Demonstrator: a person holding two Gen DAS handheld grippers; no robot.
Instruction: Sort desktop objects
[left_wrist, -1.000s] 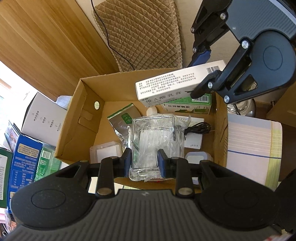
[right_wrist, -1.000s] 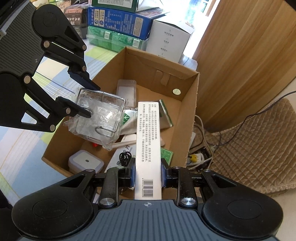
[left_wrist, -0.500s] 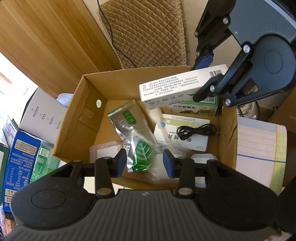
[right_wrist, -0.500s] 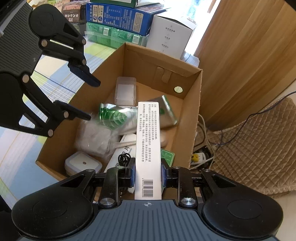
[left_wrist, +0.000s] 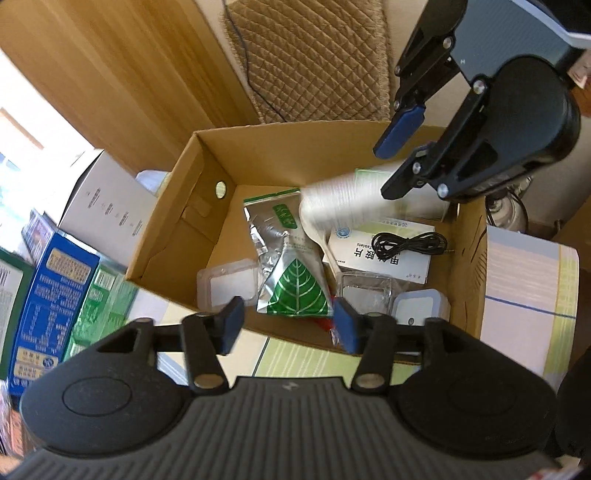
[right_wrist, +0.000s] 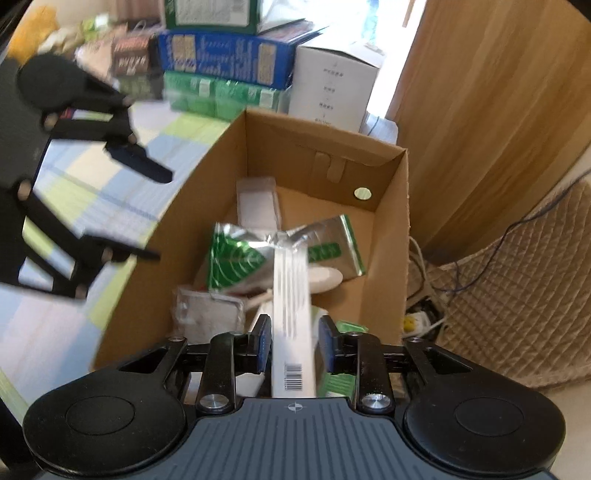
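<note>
Cardboard box (left_wrist: 173, 229) crowded; bare floor only by its far wall.

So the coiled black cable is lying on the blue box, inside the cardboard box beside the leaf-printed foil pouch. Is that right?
Not quite. In the left wrist view the coiled black cable lies on a white medicine box, not a blue one. The rest holds: it is inside the cardboard box, beside the leaf-printed foil pouch.

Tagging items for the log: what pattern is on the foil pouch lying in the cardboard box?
A green leaf with white veins on silver foil pouch; clearest in the left wrist view.
</note>
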